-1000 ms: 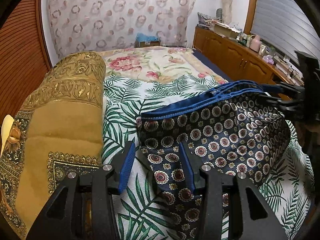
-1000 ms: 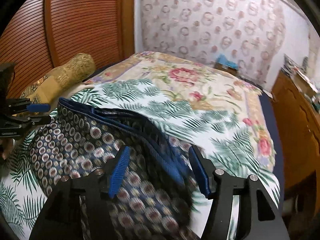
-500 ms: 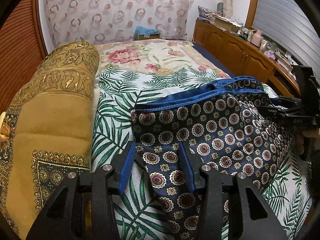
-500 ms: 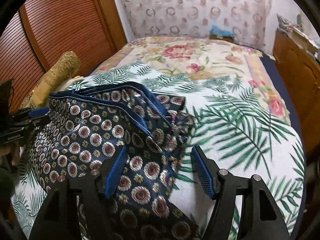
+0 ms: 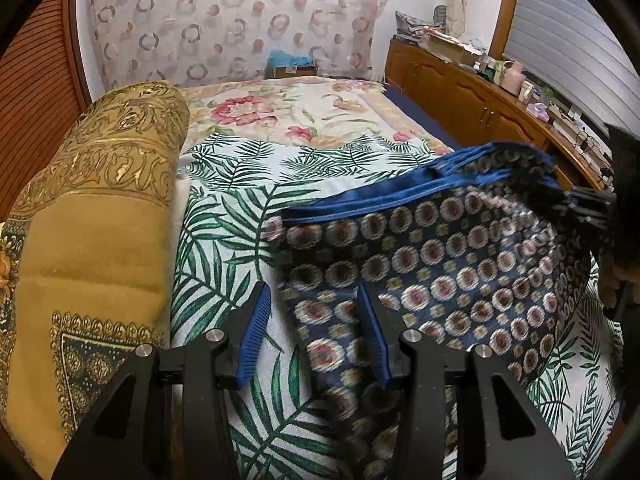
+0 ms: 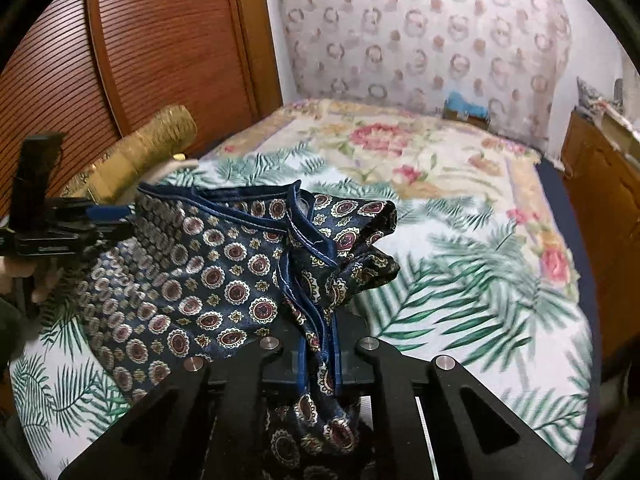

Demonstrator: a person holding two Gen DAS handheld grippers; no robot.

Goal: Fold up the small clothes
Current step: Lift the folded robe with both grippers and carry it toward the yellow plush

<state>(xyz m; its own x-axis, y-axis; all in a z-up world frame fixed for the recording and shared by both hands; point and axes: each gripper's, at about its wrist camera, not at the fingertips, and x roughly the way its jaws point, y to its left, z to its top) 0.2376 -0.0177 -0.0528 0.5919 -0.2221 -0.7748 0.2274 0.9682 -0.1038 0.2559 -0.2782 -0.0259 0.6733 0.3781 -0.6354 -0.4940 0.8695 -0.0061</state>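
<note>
Navy patterned shorts [image 5: 440, 272] with a blue waistband lie spread on the palm-leaf bedcover [image 5: 224, 240]. My left gripper [image 5: 314, 332] hangs open over their left edge; the cloth runs under the right finger and between the pads without being pinched. In the right wrist view the shorts [image 6: 224, 264] bunch up at their right end. My right gripper [image 6: 320, 360] is closing its jaws there, and the pads press on a fold of waistband and cloth. The right gripper [image 5: 592, 208] shows blurred at the edge of the left wrist view. The left gripper [image 6: 80, 220] is at the shorts' far left.
A rolled golden blanket [image 5: 92, 220] lies along the bed's left side, beside a ribbed wooden door [image 6: 160, 40]. A wooden cabinet [image 5: 460, 96] with clutter on top runs along the right. A cardboard box [image 5: 292, 66] stands beyond the bed's far end.
My right gripper went from wide open to pinched on the shorts' right end, and the cloth there has gathered and risen. The left gripper stays open in place.
</note>
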